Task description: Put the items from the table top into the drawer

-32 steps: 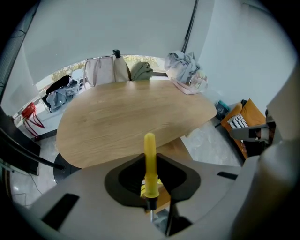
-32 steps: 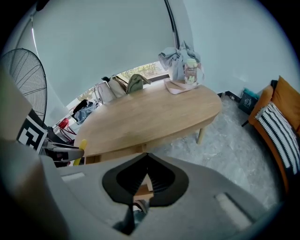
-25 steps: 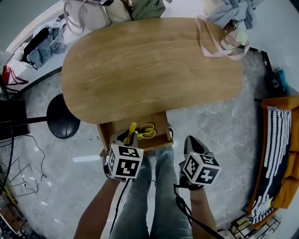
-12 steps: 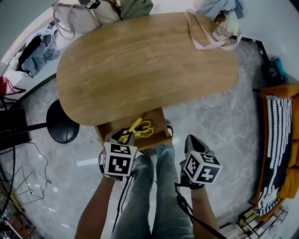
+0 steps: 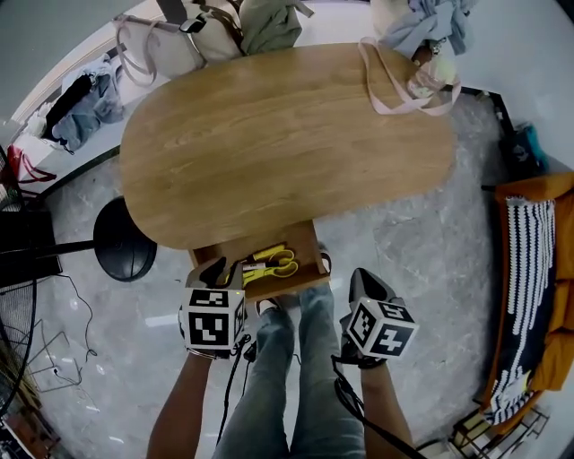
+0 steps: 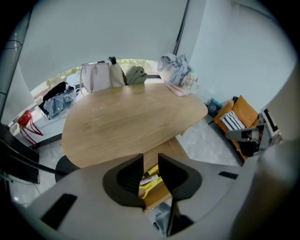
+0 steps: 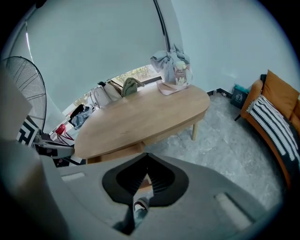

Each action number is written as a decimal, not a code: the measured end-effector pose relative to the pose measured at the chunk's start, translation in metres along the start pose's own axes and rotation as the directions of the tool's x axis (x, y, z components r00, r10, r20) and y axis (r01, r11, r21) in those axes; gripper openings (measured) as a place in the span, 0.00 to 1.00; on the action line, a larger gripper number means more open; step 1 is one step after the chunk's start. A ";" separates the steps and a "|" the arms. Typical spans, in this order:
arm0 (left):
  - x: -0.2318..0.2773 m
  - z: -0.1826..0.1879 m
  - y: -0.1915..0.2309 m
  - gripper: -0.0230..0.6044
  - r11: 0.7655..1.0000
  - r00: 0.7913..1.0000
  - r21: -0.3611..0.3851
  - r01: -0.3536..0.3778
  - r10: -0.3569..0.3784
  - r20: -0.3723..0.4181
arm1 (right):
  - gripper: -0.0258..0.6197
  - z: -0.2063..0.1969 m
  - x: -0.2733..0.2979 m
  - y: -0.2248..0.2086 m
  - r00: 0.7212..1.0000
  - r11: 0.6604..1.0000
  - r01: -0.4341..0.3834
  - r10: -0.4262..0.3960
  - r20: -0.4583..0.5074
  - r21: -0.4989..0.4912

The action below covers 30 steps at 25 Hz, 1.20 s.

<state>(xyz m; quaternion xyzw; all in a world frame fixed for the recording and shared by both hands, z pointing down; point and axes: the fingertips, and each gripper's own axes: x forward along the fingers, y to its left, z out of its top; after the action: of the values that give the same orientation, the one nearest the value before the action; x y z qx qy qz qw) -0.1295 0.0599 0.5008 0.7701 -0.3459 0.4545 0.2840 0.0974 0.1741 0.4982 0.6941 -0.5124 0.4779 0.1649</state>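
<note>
The open wooden drawer (image 5: 280, 286) sticks out under the near edge of the oval table (image 5: 287, 134). In it lie yellow scissors (image 5: 282, 263) and a yellow-handled tool (image 5: 262, 254), which also show between the jaws in the left gripper view (image 6: 152, 182). My left gripper (image 5: 220, 268) hovers over the drawer's left front corner. Its jaws (image 6: 150, 161) are closing, a gap still parts them, and nothing is between them. My right gripper (image 5: 363, 283) hangs right of the drawer above the floor, its jaws (image 7: 146, 162) shut and empty.
A beige bag (image 5: 170, 45), a green bundle (image 5: 269, 20) and a pink-strapped tote with clothes (image 5: 421, 67) sit at the table's far edge. A black stool (image 5: 124, 240) stands left of the drawer and an orange sofa (image 5: 543, 269) at the right. The person's legs (image 5: 278, 376) are below the drawer.
The left gripper let go of the yellow-handled tool, which now lies in the drawer beside the scissors. It then drew back toward the person and rose. The right gripper stayed put.
</note>
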 end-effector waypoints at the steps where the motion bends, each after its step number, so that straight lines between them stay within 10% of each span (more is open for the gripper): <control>1: -0.010 0.006 0.001 0.19 1.000 1.000 -0.016 -0.002 0.002 0.021 | 0.05 0.005 -0.003 0.005 1.000 1.000 -0.009 0.009 0.005 -0.006; 11: -0.151 0.070 0.016 0.07 0.993 0.973 -0.097 -0.069 0.088 0.212 | 0.05 0.081 -0.085 0.072 0.990 0.984 -0.098 0.111 0.084 -0.146; 19: -0.275 0.097 0.035 0.05 0.969 0.911 -0.226 -0.097 0.178 0.373 | 0.05 0.142 -0.188 0.100 0.970 0.965 -0.099 0.148 0.194 -0.241; 30: -0.344 0.088 0.056 0.04 0.936 0.863 -0.331 -0.119 0.263 0.432 | 0.05 0.176 -0.253 0.108 0.936 0.958 -0.074 0.163 0.312 -0.278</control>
<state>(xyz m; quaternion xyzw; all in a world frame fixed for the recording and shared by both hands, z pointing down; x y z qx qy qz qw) -0.2488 0.0543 0.1617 0.7676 -0.5432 0.2242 0.2558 0.0863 0.1422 0.1728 0.7044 -0.6326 0.2913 0.1372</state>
